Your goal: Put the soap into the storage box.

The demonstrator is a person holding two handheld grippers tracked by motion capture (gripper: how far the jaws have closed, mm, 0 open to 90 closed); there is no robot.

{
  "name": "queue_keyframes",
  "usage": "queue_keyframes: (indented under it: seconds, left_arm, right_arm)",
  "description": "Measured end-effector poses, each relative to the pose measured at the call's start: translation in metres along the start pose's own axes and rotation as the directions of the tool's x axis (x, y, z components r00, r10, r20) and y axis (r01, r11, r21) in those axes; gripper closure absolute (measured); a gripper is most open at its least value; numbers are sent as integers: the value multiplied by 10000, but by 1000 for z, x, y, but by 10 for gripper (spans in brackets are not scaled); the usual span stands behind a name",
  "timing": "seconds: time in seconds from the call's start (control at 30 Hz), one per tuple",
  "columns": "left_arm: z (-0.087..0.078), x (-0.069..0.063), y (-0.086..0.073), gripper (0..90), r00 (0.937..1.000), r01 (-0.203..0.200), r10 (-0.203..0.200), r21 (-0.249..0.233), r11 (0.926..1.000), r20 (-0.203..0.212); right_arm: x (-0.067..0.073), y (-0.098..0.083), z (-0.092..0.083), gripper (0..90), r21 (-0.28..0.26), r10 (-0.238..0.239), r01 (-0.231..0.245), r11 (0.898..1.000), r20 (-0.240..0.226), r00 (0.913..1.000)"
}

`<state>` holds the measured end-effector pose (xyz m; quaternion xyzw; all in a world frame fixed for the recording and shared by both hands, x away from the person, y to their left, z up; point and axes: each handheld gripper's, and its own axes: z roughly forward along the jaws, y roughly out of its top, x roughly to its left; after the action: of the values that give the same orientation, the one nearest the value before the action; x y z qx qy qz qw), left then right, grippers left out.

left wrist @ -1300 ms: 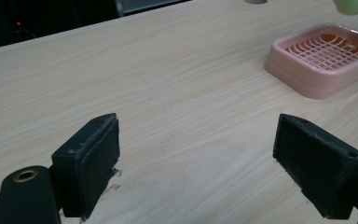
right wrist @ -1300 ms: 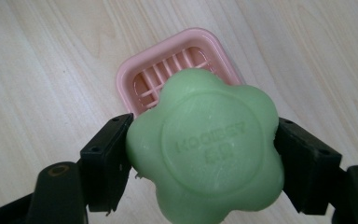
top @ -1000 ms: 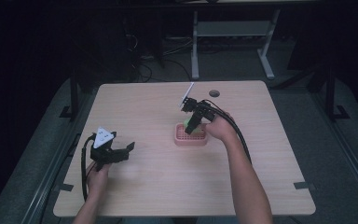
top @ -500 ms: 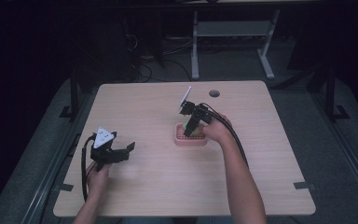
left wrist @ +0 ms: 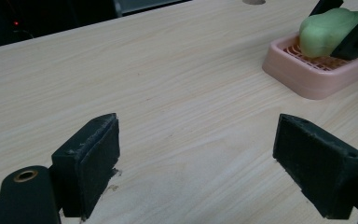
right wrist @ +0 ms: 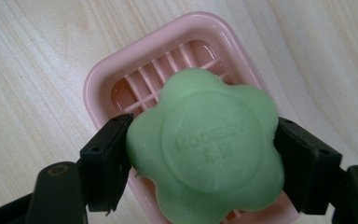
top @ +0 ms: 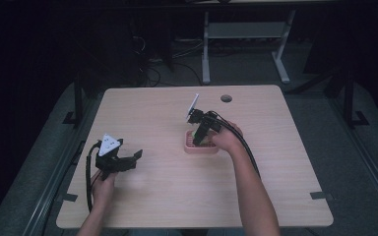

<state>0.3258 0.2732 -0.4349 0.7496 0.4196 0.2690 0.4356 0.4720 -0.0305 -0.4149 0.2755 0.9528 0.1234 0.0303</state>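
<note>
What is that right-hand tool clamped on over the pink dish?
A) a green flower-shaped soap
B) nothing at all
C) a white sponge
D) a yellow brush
A: in the right gripper view the right gripper has both black jaws pressed against a green flower-shaped soap, above the pink dish.
</note>
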Motion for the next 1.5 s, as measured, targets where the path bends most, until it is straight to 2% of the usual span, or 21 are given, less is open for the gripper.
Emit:
queue_keyframes:
  seconds: [0.6,1.17,1.5]
  left_arm:
    - [0,0,0,143,10000,17,-17,29,10000,-13]
    - [0,0,0,143,10000,-26,26,-27,10000,10]
    - [0,-1,0,143,10000,-73,73,-11,10000,62]
  right_arm:
    - [1,2,3,254,18,-200,200,9998,25,9998]
    - [-1,-2,1,253,-21,91,-91,10000,-166,9998]
    - [-3,-10,-5,250,-407,217,-231,9989,-347,9992]
